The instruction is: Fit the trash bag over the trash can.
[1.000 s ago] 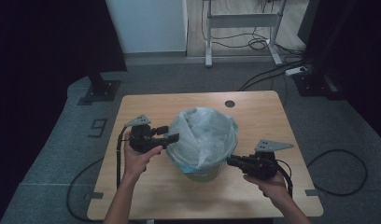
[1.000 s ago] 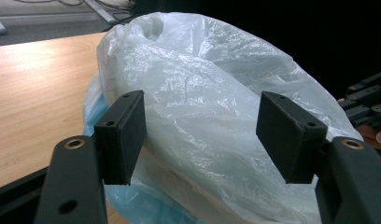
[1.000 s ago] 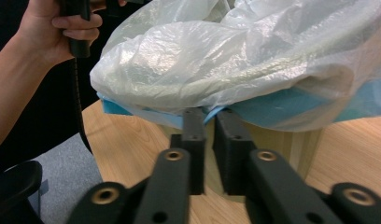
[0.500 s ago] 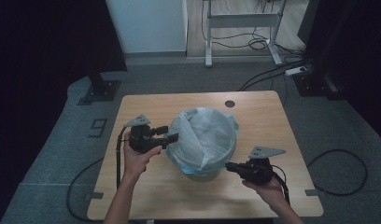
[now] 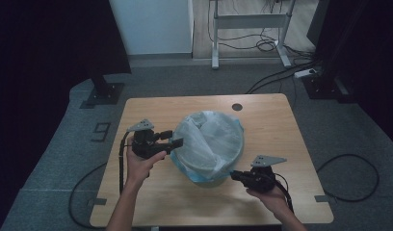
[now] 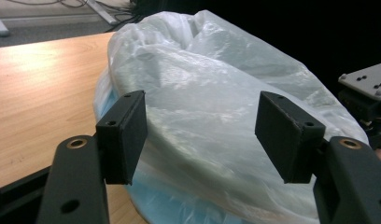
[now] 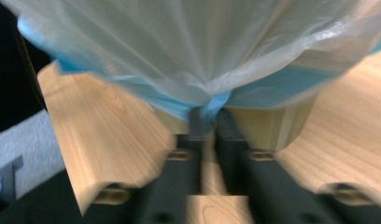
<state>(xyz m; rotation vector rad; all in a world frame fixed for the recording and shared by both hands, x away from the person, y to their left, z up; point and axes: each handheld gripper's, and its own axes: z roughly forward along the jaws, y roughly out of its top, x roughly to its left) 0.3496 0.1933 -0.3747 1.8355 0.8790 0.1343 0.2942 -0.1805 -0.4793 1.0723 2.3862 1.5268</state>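
A translucent, milky-white plastic liner (image 5: 209, 142) with a pale blue hem drapes over a bin whose side shows light wood-toned in the right gripper view. The tabletop (image 5: 276, 125) under it is light honey-coloured wood grain, with a small dark round hole at 1 o'clock of the bin. The left gripper (image 5: 171, 138) at 9 o'clock is matte black, topped by a grey three-cornered plate, with brass-coloured rings on its arms in the left gripper view. The right gripper (image 5: 234, 174) at 5 o'clock is black with the same grey plate. The floor (image 5: 329, 125) is dull grey carpet crossed by black cables; a white panel (image 5: 151, 26) stands at 11 o'clock.
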